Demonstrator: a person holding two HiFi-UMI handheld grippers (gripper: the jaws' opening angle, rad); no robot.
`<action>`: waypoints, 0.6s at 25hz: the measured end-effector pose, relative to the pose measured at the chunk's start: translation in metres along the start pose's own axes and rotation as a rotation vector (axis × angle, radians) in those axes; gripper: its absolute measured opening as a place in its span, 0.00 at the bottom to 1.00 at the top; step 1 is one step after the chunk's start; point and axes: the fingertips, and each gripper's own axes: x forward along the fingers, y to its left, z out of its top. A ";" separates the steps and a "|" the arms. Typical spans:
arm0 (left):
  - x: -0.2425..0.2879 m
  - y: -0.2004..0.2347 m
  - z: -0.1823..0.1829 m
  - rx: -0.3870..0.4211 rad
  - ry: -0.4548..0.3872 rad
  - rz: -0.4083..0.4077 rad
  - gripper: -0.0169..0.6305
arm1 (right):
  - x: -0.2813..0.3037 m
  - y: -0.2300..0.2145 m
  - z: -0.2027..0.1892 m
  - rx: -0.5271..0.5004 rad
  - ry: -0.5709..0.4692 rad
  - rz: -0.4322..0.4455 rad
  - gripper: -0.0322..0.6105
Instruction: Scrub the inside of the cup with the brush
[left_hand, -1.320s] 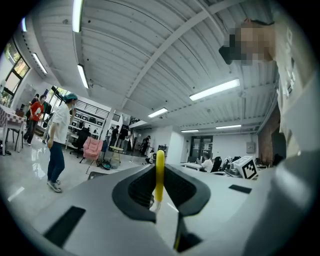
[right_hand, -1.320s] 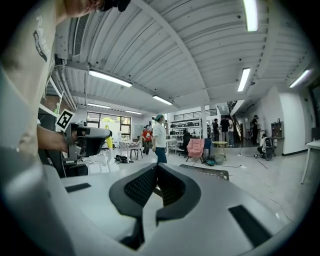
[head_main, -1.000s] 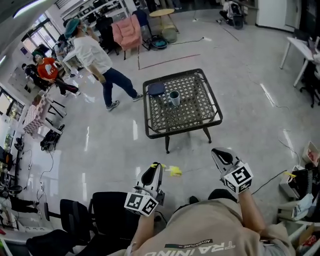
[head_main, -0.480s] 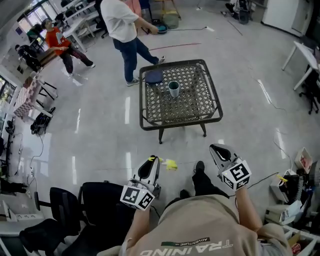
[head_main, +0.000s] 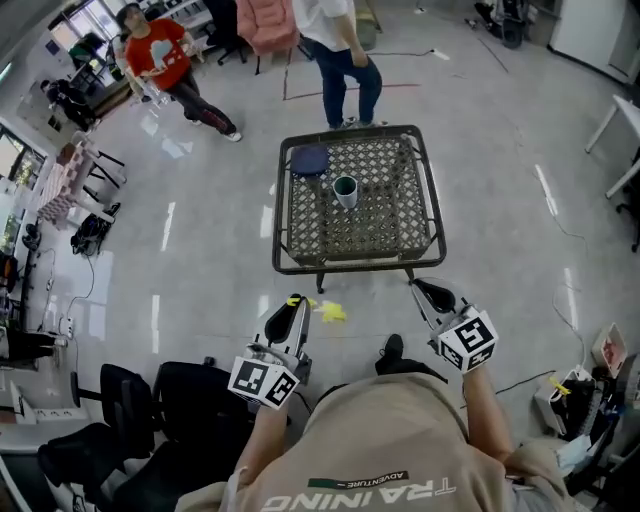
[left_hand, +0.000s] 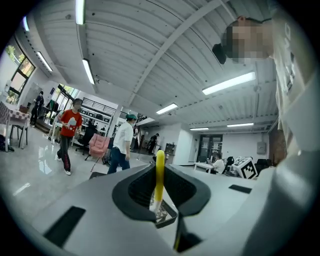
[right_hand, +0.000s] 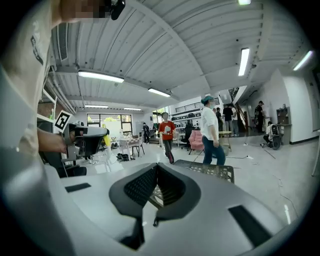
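Observation:
A grey-green cup (head_main: 345, 190) stands upright near the middle of a dark wire-mesh table (head_main: 410, 245) ahead of me. My left gripper (head_main: 296, 303) is low on the left, well short of the table, shut on a yellow brush (head_main: 331, 312) that pokes out to the right of the jaws. In the left gripper view the brush (left_hand: 159, 172) stands upright between the pads of the left gripper (left_hand: 159, 186). My right gripper (head_main: 420, 289) is shut and holds nothing, just before the table's near edge. The right gripper view shows its jaws (right_hand: 156, 172) pressed together, with the table (right_hand: 212, 171) beyond.
A dark blue round thing (head_main: 308, 160) lies on the table beside the cup. A person in a white top and jeans (head_main: 342, 55) stands right behind the table; another in red (head_main: 165, 60) is at the far left. Black chairs (head_main: 140, 420) stand at my left.
I have come closer to the table, which now lies just ahead of both grippers. The person in white has walked from the left to behind the table. Both grippers keep their hold.

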 end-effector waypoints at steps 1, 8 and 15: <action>0.009 0.001 0.001 0.000 -0.008 0.012 0.12 | 0.003 -0.010 0.003 0.006 -0.012 0.004 0.08; 0.062 0.001 -0.010 -0.001 -0.007 0.042 0.12 | 0.025 -0.051 0.007 -0.056 -0.015 0.048 0.08; 0.082 0.005 -0.002 0.009 0.022 0.067 0.12 | 0.041 -0.058 0.008 -0.044 0.000 0.096 0.08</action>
